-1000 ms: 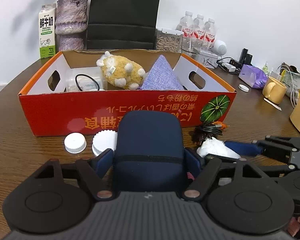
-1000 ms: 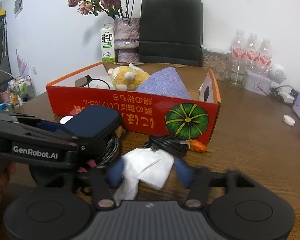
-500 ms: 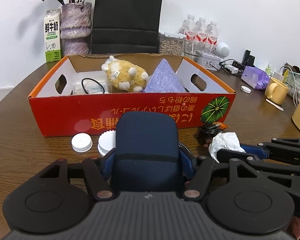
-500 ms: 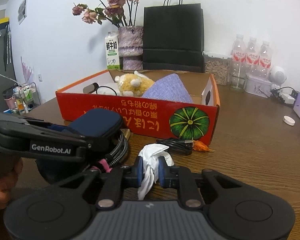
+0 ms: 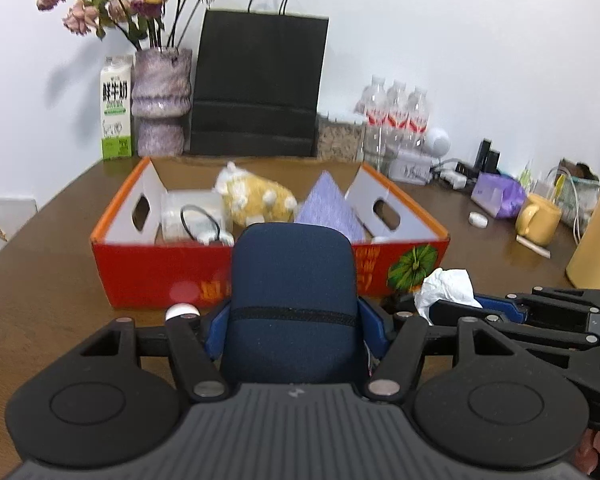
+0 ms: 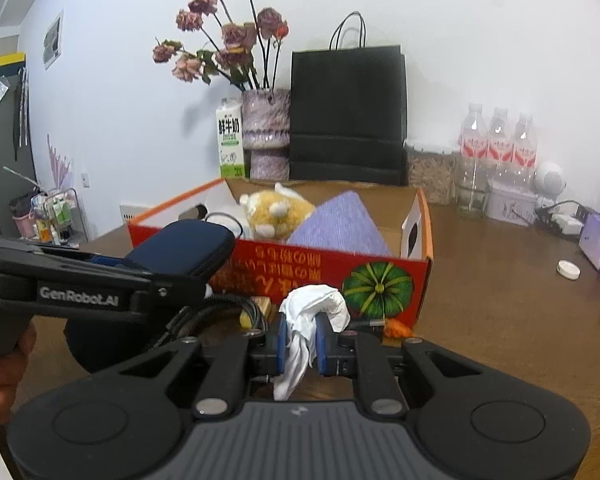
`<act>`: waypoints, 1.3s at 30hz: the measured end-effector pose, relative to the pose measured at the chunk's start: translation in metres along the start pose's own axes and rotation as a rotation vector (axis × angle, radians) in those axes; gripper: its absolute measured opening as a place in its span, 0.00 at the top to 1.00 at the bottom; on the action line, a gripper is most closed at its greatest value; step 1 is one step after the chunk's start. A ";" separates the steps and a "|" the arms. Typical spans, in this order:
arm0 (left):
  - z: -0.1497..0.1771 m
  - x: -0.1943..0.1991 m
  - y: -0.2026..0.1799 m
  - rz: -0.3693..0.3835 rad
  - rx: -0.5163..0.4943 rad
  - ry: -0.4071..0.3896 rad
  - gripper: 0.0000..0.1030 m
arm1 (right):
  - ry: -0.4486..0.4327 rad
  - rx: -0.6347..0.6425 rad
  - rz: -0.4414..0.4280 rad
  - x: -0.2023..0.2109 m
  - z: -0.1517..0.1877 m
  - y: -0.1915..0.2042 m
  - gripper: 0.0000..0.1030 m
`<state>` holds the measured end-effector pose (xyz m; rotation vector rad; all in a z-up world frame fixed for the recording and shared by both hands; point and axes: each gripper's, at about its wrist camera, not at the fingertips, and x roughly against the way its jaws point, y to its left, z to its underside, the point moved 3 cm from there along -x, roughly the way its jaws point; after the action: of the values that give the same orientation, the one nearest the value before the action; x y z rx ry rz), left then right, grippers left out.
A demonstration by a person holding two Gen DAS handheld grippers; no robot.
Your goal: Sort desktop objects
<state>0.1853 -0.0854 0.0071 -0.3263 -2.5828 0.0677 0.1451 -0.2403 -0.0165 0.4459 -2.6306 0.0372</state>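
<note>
Left-wrist view first: we see the red cardboard box [image 5: 156, 276] straight ahead with its near wall facing us and its top open; bare brown table [image 5: 36, 280] lies to the left of it, and more bare wood to the right before the yellow mug [image 5: 538, 218] and the purple packet [image 5: 498, 194]; behind the box stand a black paper bag [image 5: 258, 88], a milk carton [image 5: 116, 110] and a vase of dried roses [image 5: 162, 100]. Inside the box we make out a yellow plush toy [image 5: 256, 198], a folded lilac cloth [image 5: 328, 210] and a clear case with a black ring on it [image 5: 190, 218]. We hold a navy zippered pouch [image 5: 292, 304] in the left gripper [image 5: 292, 330]; its blue pads press the pouch's two sides, and the pouch rises above the box's near wall. In the right-wrist view the right gripper [image 6: 302, 340] is pinched narrow on a crumpled white tissue [image 6: 312, 310], which bulges above the pads and trails below them, just in front of the pumpkin picture on the box; a black cable [image 6: 216, 314] lies on the table beneath; a hand [image 6: 4, 364] grips the left tool's handle at the frame's left edge.
</note>
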 end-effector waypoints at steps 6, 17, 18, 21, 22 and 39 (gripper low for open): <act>-0.037 0.004 0.013 -0.025 0.014 -0.093 0.37 | -0.066 -0.006 0.019 0.000 -0.029 -0.002 0.87; -0.091 -0.034 0.045 -0.062 0.072 -0.177 0.37 | -0.143 -0.020 0.066 -0.044 -0.090 -0.011 0.87; -0.093 -0.039 0.048 -0.064 0.077 -0.176 0.37 | -0.144 -0.019 0.069 -0.051 -0.094 -0.012 0.87; -0.097 -0.060 0.053 -0.073 0.098 -0.169 0.37 | -0.140 -0.025 0.073 -0.073 -0.104 -0.017 0.87; -0.098 -0.066 0.055 -0.073 0.110 -0.165 0.37 | -0.137 -0.027 0.072 -0.081 -0.106 -0.018 0.87; -0.075 -0.099 0.058 -0.159 0.043 -0.134 0.36 | -0.116 -0.116 0.041 -0.120 -0.083 -0.046 0.87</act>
<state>0.3182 -0.0542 0.0150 -0.1032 -2.7264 0.0912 0.2972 -0.2392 0.0004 0.3642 -2.7377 -0.1311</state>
